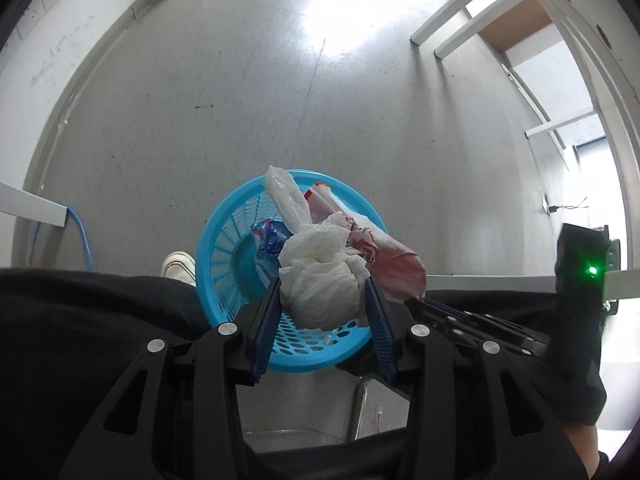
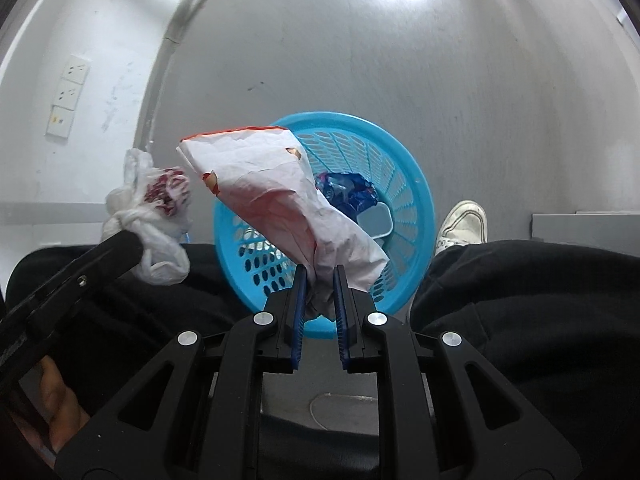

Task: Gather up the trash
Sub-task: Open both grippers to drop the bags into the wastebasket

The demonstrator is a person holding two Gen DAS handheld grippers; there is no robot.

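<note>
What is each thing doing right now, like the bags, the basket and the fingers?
Left gripper: shut on the white plastic bag.
Right gripper: shut on the paper bag.
Blue basket: upright on the floor, open, with a blue wrapper inside.

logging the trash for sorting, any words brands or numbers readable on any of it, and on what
No text can be read anywhere in either view.
Blue wrapper in the blue basket: white print, too blurred to read.
Paper bag in the right tool: red and orange print, no letters legible.
White plastic bag in the left tool: red pattern inside, no readable words.
Wall sockets: markings too small.
</note>
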